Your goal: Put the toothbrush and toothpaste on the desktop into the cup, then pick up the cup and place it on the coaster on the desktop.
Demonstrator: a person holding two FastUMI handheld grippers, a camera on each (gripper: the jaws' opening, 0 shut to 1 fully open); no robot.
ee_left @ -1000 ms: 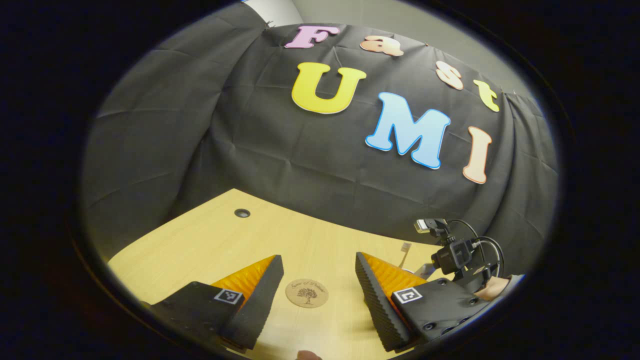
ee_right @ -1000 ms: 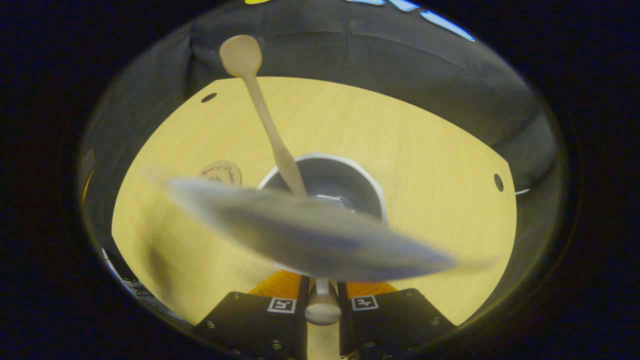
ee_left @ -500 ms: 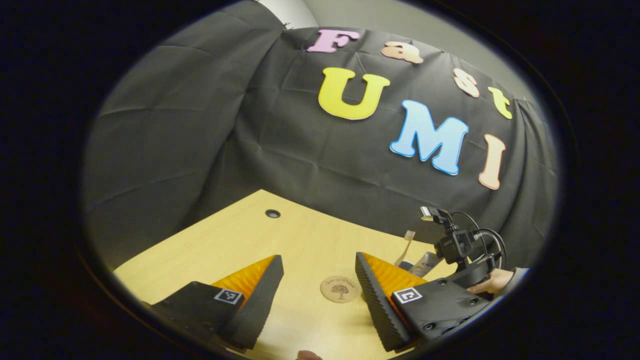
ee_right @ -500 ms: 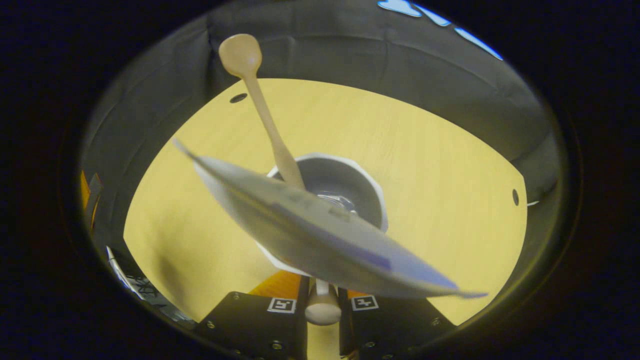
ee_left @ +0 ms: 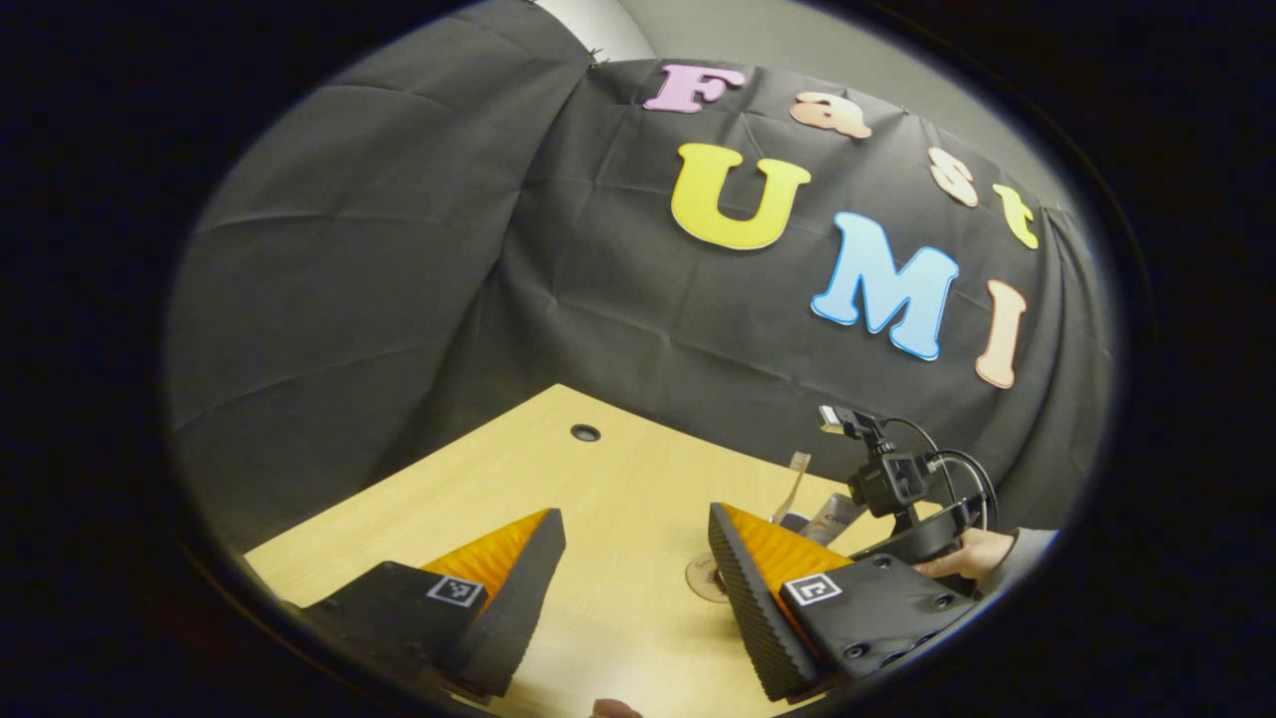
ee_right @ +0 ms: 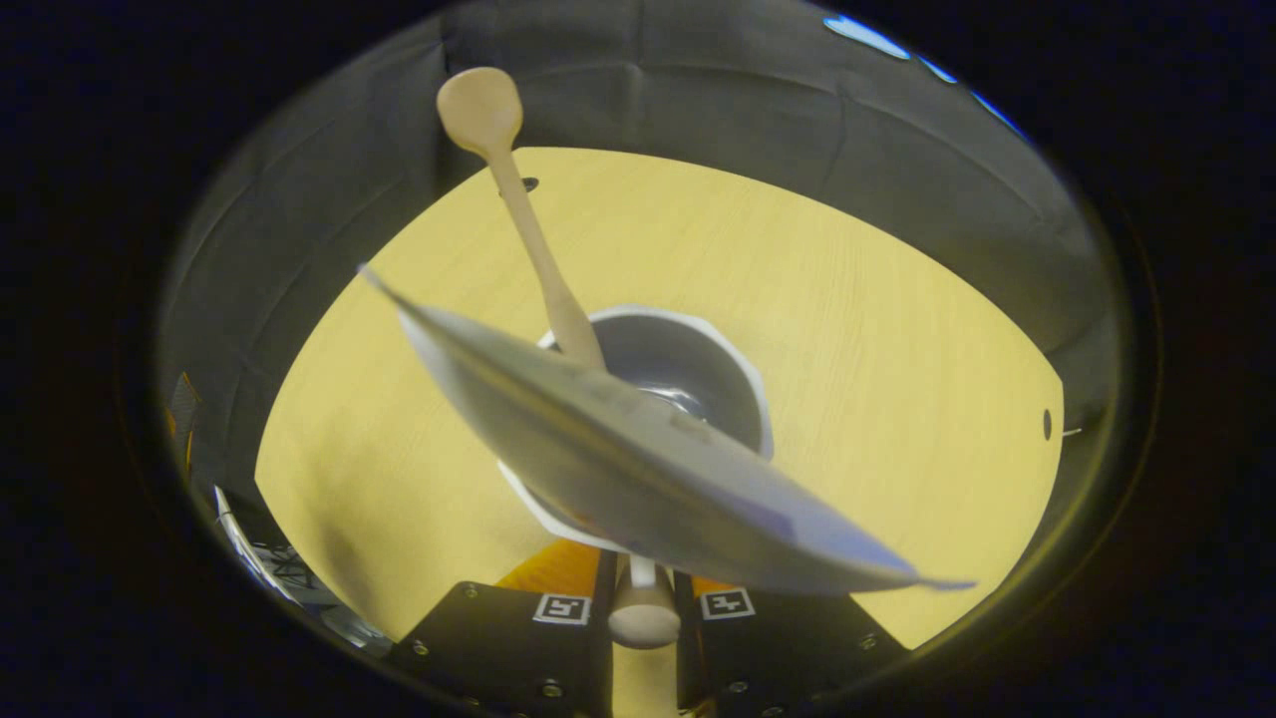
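Right gripper (ee_right: pixel 643 588): we see fingers clamped on cup (ee_right: pixel 688 369) rim at near edge. Cup held above desk (ee_right: pixel 877 329). We note toothbrush (ee_right: pixel 528 229) standing in cup, leaning up and away; toothpaste (ee_right: pixel 648 469) tube slanting across cup mouth.

Left gripper (ee_left: pixel 633 588): fingers apart, holding nothing, low over desk. We see coaster (ee_left: pixel 703 578) on desk, partly behind one finger. Farther right, other gripper (ee_left: pixel 897 499) in hand (ee_left: pixel 972 553), toothbrush and toothpaste tips beside it.

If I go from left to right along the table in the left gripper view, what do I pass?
Hole in the table → coaster → toothbrush → toothpaste → right gripper → hand.
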